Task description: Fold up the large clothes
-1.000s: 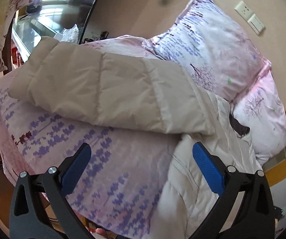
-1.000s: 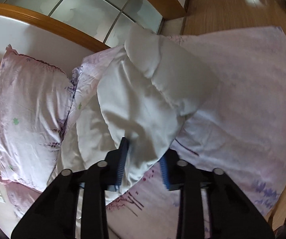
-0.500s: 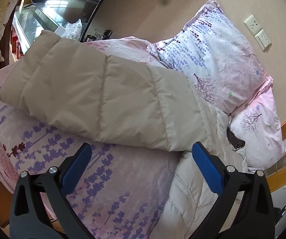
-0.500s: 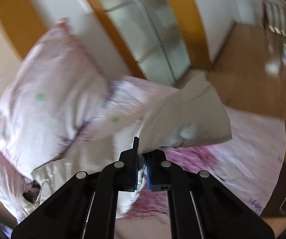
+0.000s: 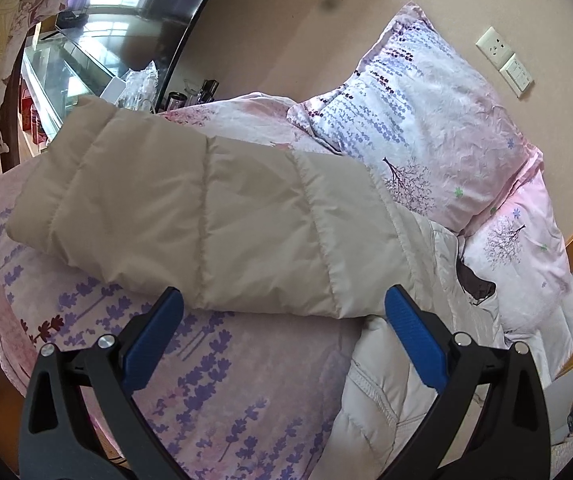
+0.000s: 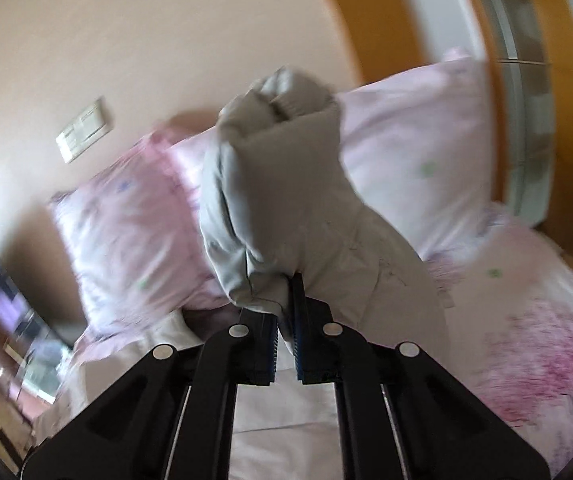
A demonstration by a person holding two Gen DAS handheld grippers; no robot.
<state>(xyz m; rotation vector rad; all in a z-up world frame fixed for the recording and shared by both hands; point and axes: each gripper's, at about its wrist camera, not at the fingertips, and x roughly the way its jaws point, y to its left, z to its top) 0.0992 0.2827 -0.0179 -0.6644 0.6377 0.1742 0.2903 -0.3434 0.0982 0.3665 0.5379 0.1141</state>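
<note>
On a bed [image 5: 246,380] spread with lavender-print sheets, a beige puffer jacket [image 5: 206,216] lies with one sleeve across the mattress, two floral pillows [image 5: 426,128] and a wall switch plate [image 5: 504,62] behind it. Left gripper [image 5: 284,332] hovers released just short of the sleeve; right gripper [image 6: 286,312] is clenched on the other sleeve [image 6: 286,184], lifted higher than half a second ago against the blurred pillows.
</note>
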